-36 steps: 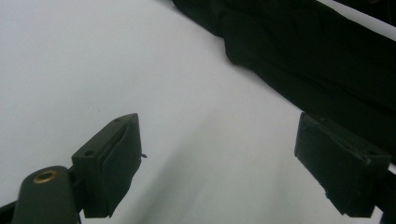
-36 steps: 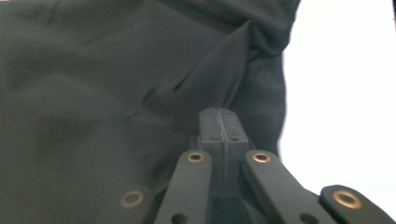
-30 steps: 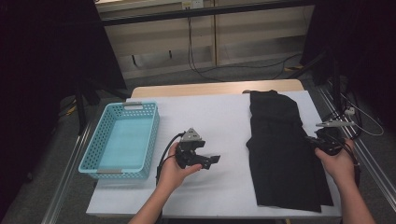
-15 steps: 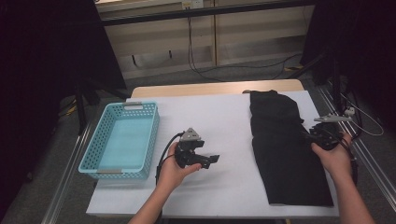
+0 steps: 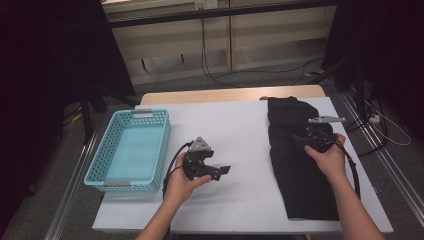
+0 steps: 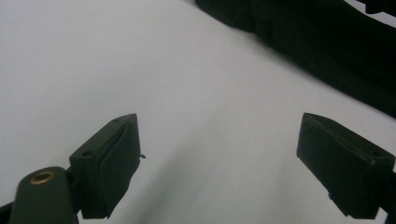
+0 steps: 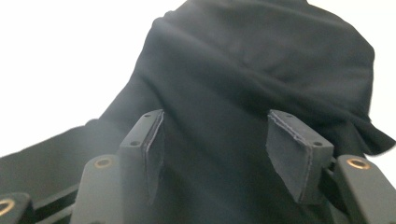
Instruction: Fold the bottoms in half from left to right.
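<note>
A black garment (image 5: 295, 180) lies lengthwise on the right part of the white table (image 5: 240, 125), bunched at its far end. My right gripper (image 5: 300, 139) hovers over its upper half. In the right gripper view its jaws (image 7: 215, 121) have just been opening and stand apart above the dark cloth (image 7: 261, 60), with nothing pinched between them. My left gripper (image 5: 222, 171) rests near the table's middle, open, its jaws (image 6: 219, 130) wide over bare white surface, and the garment (image 6: 327, 42) lies beyond them.
A light blue plastic basket (image 5: 165, 135) stands empty at the table's left side. Cables trail from both grippers, and one loops near the left hand. Metal rails and wires run along the right of the table, and dark stands stand behind it.
The right hand has slid from the garment's right edge leftward over the cloth. The garment's near end looks narrower than before. The left hand has stayed put.
</note>
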Demonstrator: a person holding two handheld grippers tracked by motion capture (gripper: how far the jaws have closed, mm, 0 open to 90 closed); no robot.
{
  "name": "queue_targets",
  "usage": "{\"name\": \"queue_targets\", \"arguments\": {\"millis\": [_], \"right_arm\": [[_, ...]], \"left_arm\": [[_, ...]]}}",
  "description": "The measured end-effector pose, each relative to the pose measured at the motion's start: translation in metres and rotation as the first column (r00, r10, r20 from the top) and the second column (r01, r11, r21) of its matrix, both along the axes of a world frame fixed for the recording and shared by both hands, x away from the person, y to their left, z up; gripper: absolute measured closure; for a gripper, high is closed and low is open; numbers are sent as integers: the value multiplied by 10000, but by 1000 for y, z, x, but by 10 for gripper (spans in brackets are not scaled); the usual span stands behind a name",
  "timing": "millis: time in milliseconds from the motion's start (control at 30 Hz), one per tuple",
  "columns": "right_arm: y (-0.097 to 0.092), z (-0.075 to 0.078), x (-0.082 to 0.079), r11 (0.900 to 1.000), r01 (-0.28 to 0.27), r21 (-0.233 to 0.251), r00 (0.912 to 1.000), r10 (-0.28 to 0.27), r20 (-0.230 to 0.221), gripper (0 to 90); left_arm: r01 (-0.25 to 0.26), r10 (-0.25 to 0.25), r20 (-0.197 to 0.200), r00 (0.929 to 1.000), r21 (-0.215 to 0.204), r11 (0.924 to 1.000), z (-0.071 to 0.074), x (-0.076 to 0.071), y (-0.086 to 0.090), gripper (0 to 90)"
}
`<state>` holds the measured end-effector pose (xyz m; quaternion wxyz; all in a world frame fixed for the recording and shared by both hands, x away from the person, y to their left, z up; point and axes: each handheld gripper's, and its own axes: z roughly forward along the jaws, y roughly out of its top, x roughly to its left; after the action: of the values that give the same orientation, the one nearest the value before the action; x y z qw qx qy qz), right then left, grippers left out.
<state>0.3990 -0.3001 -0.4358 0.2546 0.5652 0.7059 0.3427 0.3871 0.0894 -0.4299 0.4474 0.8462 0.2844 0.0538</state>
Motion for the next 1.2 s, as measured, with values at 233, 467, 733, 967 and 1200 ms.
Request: {"name": "queue_targets", "arguments": {"millis": [233, 467, 733, 967, 1200], "right_arm": [[22, -7, 18, 9995, -160, 286, 9999, 160, -8, 324], [38, -13, 32, 9995, -291, 105, 9996, 291, -35, 287], [48, -22, 44, 9995, -185, -243, 9998, 183, -85, 239], [55, -31, 53, 9974, -292, -657, 9990, 269, -353, 222], [55, -31, 53, 9985, -147, -534, 9989, 123, -462, 292]], "left_arm": [[-14, 13, 70, 10000, 225, 9997, -1, 0, 3, 130], [-183, 181, 77, 9998, 284, 9994, -2, 4, 7, 129], [-229, 230, -47, 9997, 300, 9993, -5, 5, 10, 127], [-341, 345, -120, 9993, 285, 9990, -8, 6, 10, 124], [-341, 348, -205, 9992, 334, 9989, -10, 7, 9, 124]]}}
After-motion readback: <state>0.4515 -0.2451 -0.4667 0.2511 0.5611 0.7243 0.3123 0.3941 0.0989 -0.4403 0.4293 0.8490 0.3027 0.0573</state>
